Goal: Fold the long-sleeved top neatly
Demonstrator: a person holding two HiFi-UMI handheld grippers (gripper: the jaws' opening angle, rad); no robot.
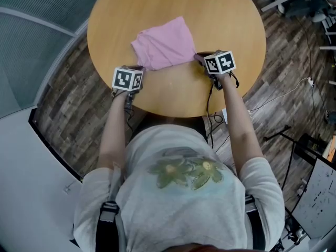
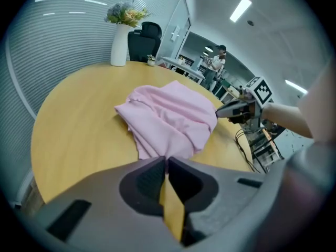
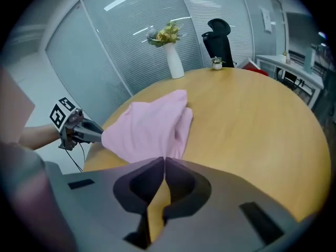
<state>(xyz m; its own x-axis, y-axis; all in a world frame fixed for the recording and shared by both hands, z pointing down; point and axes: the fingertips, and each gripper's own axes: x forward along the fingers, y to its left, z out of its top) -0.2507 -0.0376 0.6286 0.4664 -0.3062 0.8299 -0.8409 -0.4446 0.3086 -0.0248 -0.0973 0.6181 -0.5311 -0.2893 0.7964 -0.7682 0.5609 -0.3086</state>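
The pink long-sleeved top (image 1: pixel 165 43) lies bunched in a rough rectangle near the middle of the round wooden table (image 1: pixel 220 14). In the head view its long axis runs from about 8 o'clock to 2 o'clock, and the shorter near edge faces the person.

The left gripper (image 1: pixel 140 67) sits at the top's 7 o'clock corner and the right gripper (image 1: pixel 199 56) at its 4 o'clock corner. Each gripper view shows its own jaws pressed together with pink fabric caught at the tips.

Only the gripper views show the far side of the table, where a white vase (image 2: pixel 119 45) of flowers stands with a black office chair (image 2: pixel 144 38) behind it. Only the head view shows the wood-patterned floor (image 1: pixel 68 104) around the table.
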